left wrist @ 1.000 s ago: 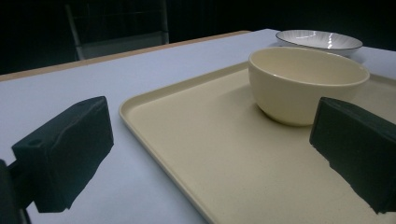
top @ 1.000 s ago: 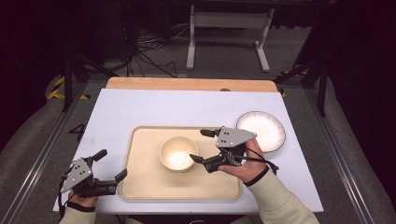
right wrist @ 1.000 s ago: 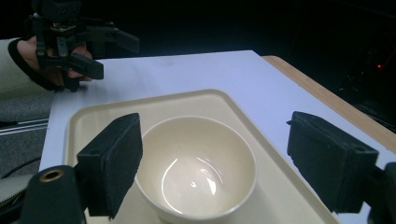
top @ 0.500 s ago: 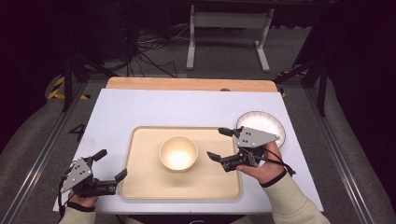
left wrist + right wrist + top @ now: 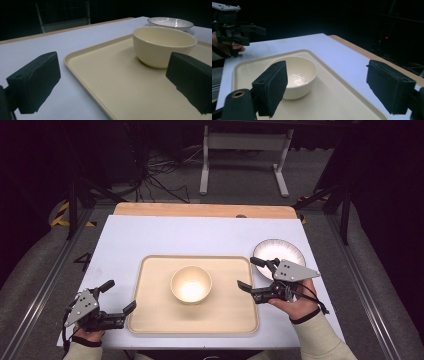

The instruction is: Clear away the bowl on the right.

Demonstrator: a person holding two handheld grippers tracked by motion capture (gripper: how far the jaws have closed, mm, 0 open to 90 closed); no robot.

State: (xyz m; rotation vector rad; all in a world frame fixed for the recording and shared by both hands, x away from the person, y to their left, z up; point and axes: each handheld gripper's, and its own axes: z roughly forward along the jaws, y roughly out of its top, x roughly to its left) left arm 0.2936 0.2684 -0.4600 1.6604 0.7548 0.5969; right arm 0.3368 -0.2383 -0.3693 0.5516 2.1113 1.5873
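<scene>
Viewing from above, your right tool [image 5: 252, 274] has withdrawn from the bowl [image 5: 191, 284], jaws wide, empty; the bowl sits released mid-tray [image 5: 150, 320]. Left gripper view: left tool [image 5: 112, 85] wide, empty. Right gripper view: bowl [image 5: 297, 75] stands free.

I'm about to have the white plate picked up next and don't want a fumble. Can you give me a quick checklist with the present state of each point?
1. Right gripper open and holding nothing: ok, jaws spread wide.
2. Left gripper open and out of the way at the tray's near left corner: ok.
3. Cream bowl upright on the tray, released: ok, no jaw touches it.
4. White ribbed plate on the table beside the tray's right edge, nothing lying in the part that shows: ok.
5. Right jaws lined up on the plate's rim: not ok, they point toward the bowl.
6. Plate rim raised enough to grip: cannot tell.
</scene>
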